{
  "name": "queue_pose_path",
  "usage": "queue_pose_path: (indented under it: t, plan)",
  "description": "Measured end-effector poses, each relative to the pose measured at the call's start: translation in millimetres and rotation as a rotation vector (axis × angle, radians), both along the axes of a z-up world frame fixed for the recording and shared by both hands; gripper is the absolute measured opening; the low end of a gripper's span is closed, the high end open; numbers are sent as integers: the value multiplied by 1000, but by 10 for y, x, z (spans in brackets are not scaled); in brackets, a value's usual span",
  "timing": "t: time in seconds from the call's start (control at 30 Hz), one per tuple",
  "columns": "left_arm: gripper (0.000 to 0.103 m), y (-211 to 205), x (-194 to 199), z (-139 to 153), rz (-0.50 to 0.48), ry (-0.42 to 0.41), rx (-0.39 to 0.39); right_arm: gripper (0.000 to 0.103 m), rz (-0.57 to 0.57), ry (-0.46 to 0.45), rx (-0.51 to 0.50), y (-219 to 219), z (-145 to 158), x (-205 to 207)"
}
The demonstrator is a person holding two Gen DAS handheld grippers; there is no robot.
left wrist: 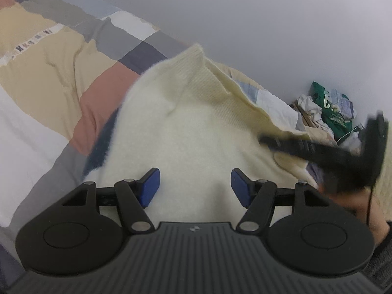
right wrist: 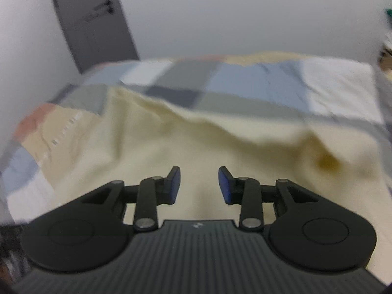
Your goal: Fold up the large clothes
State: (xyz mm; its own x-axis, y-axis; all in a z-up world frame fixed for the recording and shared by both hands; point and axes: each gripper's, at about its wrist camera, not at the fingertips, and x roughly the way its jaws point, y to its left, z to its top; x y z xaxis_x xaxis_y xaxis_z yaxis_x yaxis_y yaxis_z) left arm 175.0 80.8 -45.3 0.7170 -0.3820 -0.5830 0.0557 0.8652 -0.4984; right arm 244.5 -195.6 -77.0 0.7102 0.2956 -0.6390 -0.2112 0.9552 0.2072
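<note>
A large cream knitted sweater (left wrist: 186,127) lies spread on the bed, with a dark blue patch (left wrist: 103,142) at its left edge. My left gripper (left wrist: 196,187) hovers low over its fuzzy middle. Its blue pads (left wrist: 150,187) stand wide apart and open, pinching nothing. My right gripper (left wrist: 269,142) shows as a black blur at the sweater's raised right edge. In the right wrist view the sweater (right wrist: 196,142) is rumpled below my right gripper (right wrist: 199,186). Its pads are apart, and no cloth shows between them.
A patchwork bed cover (left wrist: 61,56) in beige, pink, grey and white lies under the sweater. A green bag and crumpled clutter (left wrist: 335,112) sit in the corner by the wall. A person's hand (left wrist: 343,196) holds the right gripper. A grey door (right wrist: 93,24) stands behind the bed.
</note>
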Motion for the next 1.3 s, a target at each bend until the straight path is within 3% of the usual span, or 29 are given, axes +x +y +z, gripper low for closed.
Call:
queue_pose_path:
  t: [0.1,0.2,0.27,0.4,0.57,1.0,1.1,1.2,1.3]
  plan:
    - [70,-2,-14,-5,11,5,1,37,-45,80,-80,-256,-147,-114]
    - [70,-5,-7,-10,20,13,3,36,-122,47,-114,-528,-214,-107]
    - [70,-23,2,-13,23,17,14,36,-187,44,-86,-706,-254,-16]
    - [70,-101,-7,-42,15,10,65,36,-238,13,-112,-890,-352,210]
    - [70,-167,24,-69,10,4,112,36,-273,5,4,-1119,-460,453]
    - [71,-231,111,-65,8,16,143,35,-310,-99,24,-1220,-533,671]
    - [71,-250,89,-56,13,17,143,39,-270,-113,43,-1230,-492,641]
    - [71,-256,85,-49,14,17,145,57,-216,-125,32,-1190,-417,564]
    - [71,-256,82,-48,18,18,143,61,-216,-147,17,-1202,-341,441]
